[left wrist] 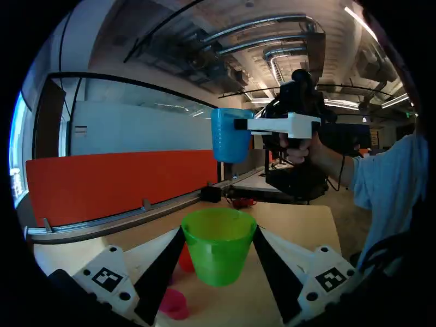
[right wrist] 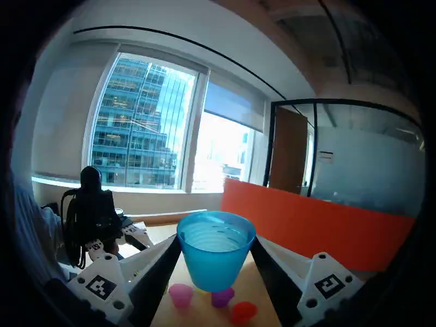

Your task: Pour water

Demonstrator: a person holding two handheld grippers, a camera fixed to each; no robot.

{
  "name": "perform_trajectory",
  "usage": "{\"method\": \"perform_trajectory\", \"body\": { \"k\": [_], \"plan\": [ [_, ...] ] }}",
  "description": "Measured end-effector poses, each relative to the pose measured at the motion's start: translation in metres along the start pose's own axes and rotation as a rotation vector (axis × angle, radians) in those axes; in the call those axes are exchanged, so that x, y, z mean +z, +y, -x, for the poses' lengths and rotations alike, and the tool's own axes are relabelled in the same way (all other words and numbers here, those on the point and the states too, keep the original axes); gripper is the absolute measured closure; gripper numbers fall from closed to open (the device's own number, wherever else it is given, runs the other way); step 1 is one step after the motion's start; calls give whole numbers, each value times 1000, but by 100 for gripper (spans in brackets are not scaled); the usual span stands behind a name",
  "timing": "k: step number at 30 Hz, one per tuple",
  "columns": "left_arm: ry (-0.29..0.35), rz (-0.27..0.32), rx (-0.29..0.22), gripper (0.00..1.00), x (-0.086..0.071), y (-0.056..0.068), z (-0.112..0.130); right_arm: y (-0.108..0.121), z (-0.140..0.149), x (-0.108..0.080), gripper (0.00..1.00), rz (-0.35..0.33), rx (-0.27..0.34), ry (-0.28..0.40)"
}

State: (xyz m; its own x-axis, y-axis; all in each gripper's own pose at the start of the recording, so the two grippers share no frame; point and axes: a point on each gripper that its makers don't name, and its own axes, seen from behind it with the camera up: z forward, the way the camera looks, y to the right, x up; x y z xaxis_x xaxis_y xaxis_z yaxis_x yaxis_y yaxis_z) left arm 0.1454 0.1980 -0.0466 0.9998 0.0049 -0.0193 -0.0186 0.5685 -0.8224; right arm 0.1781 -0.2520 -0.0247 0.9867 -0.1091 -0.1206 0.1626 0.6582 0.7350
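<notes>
Two cups are each pinched between fingers: the right gripper [right wrist: 216, 246] holds the upright, water-filled blue cup [left wrist: 230, 135] high at twelve o'clock from the empty green cup [left wrist: 218, 253] in the left gripper [left wrist: 218, 240].

Premises: an open-plan office. The ceiling is unfinished, with exposed ducts [left wrist: 261, 24] and strip lights [left wrist: 340, 103] running off to the far side, above further desks [left wrist: 256, 182]. A glass wall [left wrist: 136, 120] encloses a separate room, and a brown door [right wrist: 289, 152] stands at its left end. A low orange partition [left wrist: 109, 180] runs along the far edge of a pale wood table [left wrist: 294, 218]. Left of the door, a tall window [right wrist: 141, 131], partly covered by a blind [right wrist: 234, 109], faces a glazed tower [right wrist: 131, 98] outside.
</notes>
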Motion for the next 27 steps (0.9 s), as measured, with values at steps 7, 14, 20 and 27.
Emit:
{"method": "perform_trajectory", "body": {
  "k": [7,14,20,27],
  "plan": [
    [-2,-15,-10,13,-10,-5,-1,2,9,-8,9,6,18,-2],
    [-16,-32,-2,13,-17,-10,1,4,21,-14,9,10,21,-11],
    [-22,-34,0,13,-20,-9,1,1,33,-19,9,2,30,-25],
    [-51,-28,11,13,-22,-5,11,-4,50,-23,9,-20,42,-47]
  ]
}}
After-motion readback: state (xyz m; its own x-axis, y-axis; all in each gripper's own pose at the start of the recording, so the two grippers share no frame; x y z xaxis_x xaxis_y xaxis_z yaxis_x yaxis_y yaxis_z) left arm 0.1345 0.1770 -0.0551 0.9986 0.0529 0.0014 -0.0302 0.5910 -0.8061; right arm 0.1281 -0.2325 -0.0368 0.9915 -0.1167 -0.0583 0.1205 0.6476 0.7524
